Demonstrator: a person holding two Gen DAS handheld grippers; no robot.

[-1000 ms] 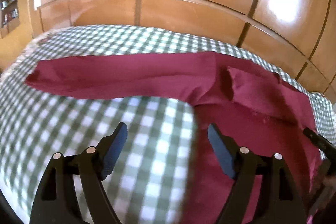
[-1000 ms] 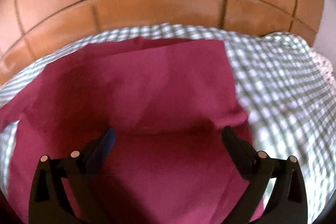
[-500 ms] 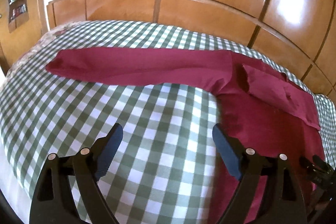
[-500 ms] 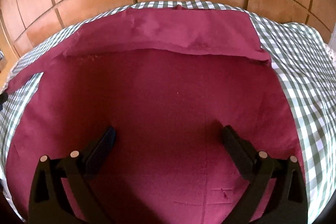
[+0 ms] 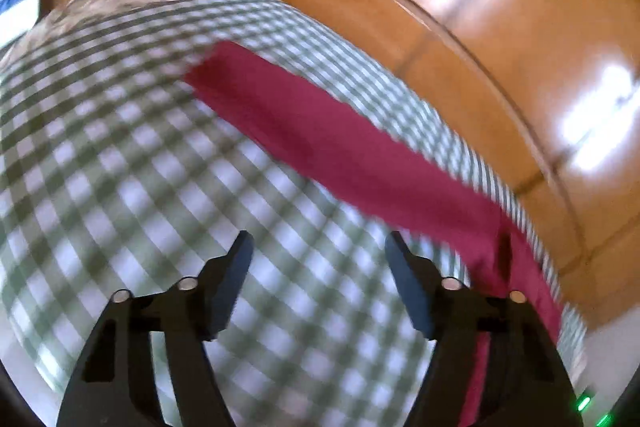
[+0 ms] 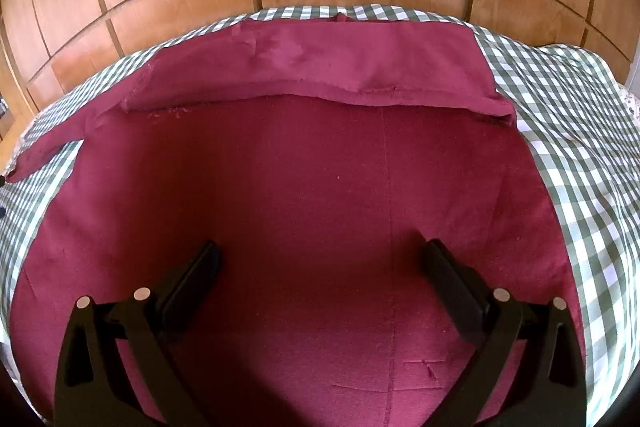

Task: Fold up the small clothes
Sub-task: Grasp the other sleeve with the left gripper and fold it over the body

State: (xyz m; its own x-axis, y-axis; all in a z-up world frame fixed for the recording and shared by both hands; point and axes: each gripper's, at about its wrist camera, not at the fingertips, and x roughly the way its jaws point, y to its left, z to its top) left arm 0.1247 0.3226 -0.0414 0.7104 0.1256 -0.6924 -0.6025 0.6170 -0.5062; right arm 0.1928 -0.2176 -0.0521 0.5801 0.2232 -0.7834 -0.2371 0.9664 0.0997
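Both tongs agape, gripping nothing — one sleeve folded, one not.

Left gripper point(image 5: 318, 259) just narrowing over bare checked cloth point(image 5: 120, 163); sleeve point(image 5: 340, 143) beyond its tips, garment point(image 6: 304, 195) under right gripper point(image 6: 320, 267) — risk of pinching bedcover, dragging all askew.

No text, label, brand, number or sign is showing legibly in either view.
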